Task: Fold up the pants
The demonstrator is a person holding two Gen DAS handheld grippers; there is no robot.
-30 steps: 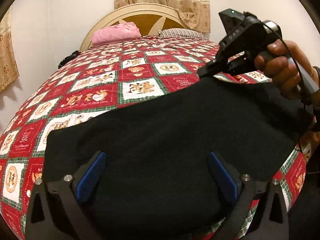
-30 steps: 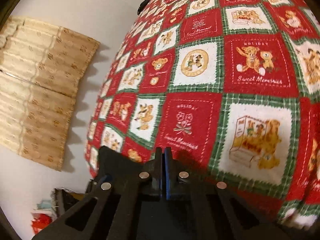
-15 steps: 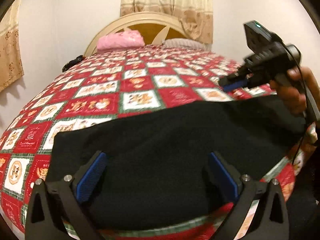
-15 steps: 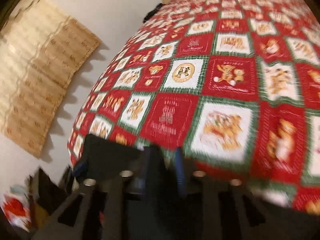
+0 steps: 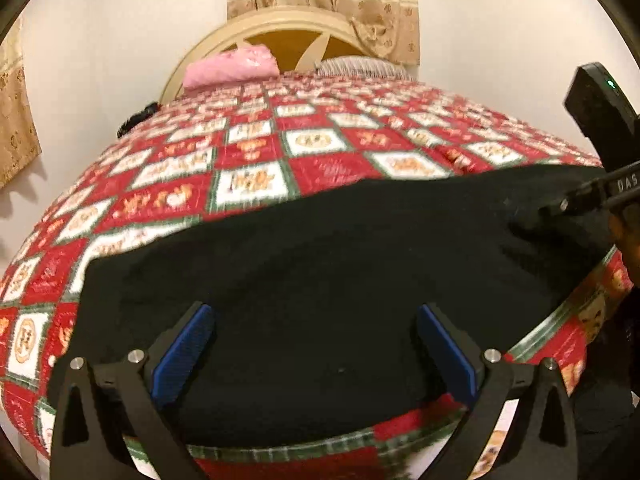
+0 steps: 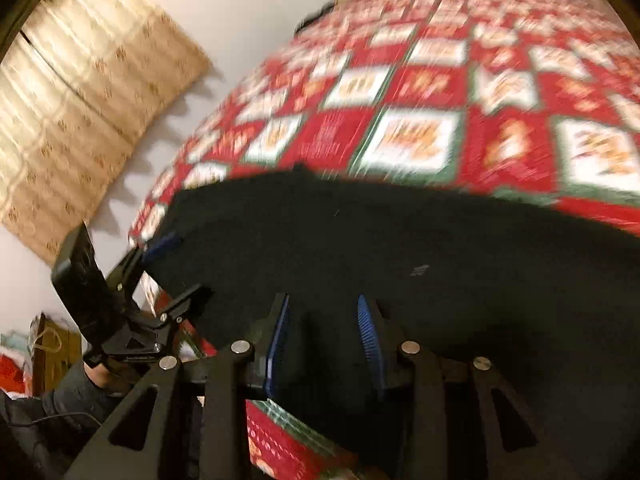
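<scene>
The black pants [image 5: 320,264] lie flat across the near edge of the bed, folded into a wide dark band; they also fill the lower right wrist view [image 6: 400,248]. My left gripper [image 5: 314,354] is open, its blue pads wide apart just above the pants' near part, holding nothing. My right gripper [image 6: 322,344] is open with a narrower gap, low over the pants' right end, and nothing is held between its pads. Its black body [image 5: 600,168] shows at the right edge of the left wrist view. The left gripper also shows in the right wrist view [image 6: 160,264].
The bed has a red, white and green teddy-bear quilt [image 5: 280,160]. A pink pillow [image 5: 230,66] and a striped pillow [image 5: 360,66] lie by the cream headboard [image 5: 280,36]. Beige curtains [image 6: 80,112] hang on the left wall. Clutter [image 6: 24,360] sits on the floor at left.
My right gripper opened, letting go of the pants' edge, and drew back toward the bed's near edge. The pants settled flat. My left gripper stayed open and pulled back slightly.
</scene>
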